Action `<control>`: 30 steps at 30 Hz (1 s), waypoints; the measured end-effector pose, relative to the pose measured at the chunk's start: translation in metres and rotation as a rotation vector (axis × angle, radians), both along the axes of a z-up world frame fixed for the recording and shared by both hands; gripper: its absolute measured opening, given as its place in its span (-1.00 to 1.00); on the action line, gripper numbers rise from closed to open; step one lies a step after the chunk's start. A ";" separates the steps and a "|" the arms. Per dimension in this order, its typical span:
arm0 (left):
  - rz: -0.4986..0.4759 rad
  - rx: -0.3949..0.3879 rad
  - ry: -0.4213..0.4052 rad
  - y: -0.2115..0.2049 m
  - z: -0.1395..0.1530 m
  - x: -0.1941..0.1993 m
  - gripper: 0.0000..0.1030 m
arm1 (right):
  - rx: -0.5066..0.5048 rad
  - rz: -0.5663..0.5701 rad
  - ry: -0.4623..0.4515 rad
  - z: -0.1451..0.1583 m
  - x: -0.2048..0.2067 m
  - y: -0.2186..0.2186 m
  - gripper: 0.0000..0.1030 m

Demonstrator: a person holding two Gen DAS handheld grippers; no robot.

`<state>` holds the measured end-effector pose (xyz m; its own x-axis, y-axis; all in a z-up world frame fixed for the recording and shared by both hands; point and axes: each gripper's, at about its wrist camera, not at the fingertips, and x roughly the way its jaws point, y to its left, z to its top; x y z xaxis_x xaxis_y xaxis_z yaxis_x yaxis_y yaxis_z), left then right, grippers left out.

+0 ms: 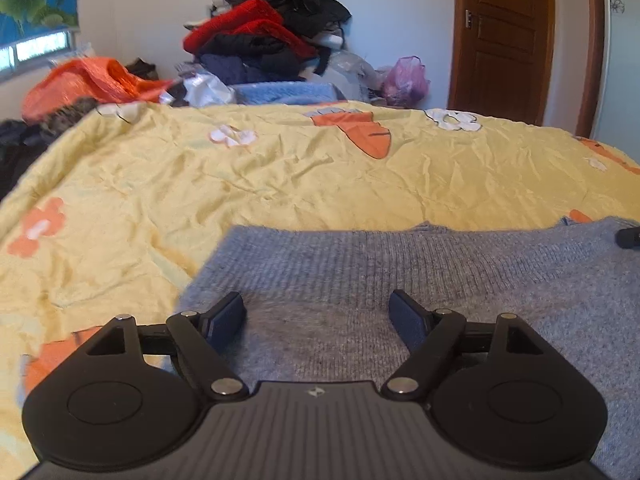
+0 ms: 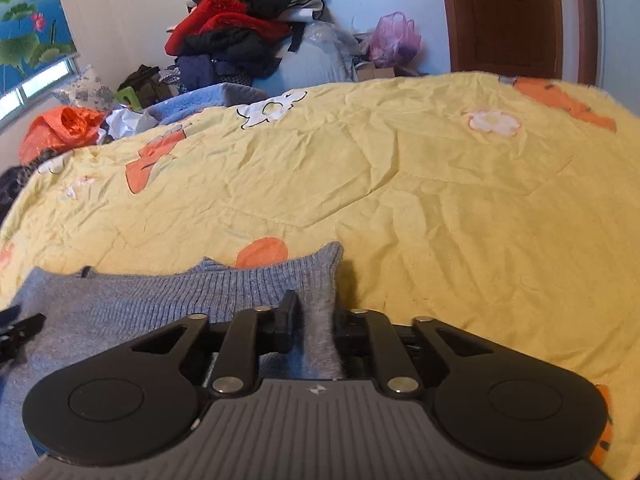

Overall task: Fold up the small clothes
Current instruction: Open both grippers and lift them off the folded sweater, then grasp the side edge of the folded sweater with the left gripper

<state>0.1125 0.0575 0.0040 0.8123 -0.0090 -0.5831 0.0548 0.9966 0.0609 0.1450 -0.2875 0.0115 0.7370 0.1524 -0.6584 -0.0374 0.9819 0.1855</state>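
Observation:
A grey-blue knit sweater [image 1: 400,280] lies flat on the yellow floral bedspread [image 1: 280,184]. My left gripper [image 1: 318,316] is open, its jaws wide apart, hovering over the sweater's left part with nothing between them. In the right wrist view the sweater [image 2: 132,304] fills the lower left. My right gripper [image 2: 314,320] is shut on the sweater's right edge, a fold of grey knit pinched between its jaws. The left gripper's tip shows at the left edge of the right wrist view [image 2: 20,332]. The right gripper's tip shows at the right edge of the left wrist view [image 1: 628,237].
A heap of red, black and navy clothes [image 1: 264,28] stands against the far wall beyond the bed. An orange bag [image 1: 88,80] and a pink bag [image 1: 404,76] lie beside it. A brown wooden door [image 1: 504,36] is at the back right.

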 end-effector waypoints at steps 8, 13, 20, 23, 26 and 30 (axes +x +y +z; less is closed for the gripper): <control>-0.115 0.069 -0.070 -0.041 0.016 -0.048 0.54 | -0.022 0.105 -0.184 0.030 -0.074 0.060 0.49; -0.118 0.043 -0.010 -0.025 -0.004 -0.036 0.57 | -0.183 0.159 -0.130 -0.011 -0.072 0.082 0.46; -0.055 0.021 -0.004 -0.014 -0.005 -0.030 0.73 | -0.175 0.187 -0.132 -0.011 -0.078 0.074 0.56; 0.061 -0.013 -0.080 -0.006 0.007 -0.058 0.71 | -0.159 0.192 -0.133 -0.010 -0.079 0.073 0.59; 0.093 -0.210 -0.100 0.015 0.020 -0.103 0.71 | -0.138 0.193 -0.140 -0.009 -0.081 0.070 0.60; 0.173 -0.508 -0.070 0.045 0.018 -0.172 0.71 | -0.146 0.194 -0.141 -0.010 -0.082 0.073 0.64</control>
<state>-0.0591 0.1028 0.0220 0.8639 -0.1387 -0.4841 -0.0993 0.8955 -0.4338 0.0630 -0.2149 0.0016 0.7892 0.2110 -0.5767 -0.2431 0.9698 0.0222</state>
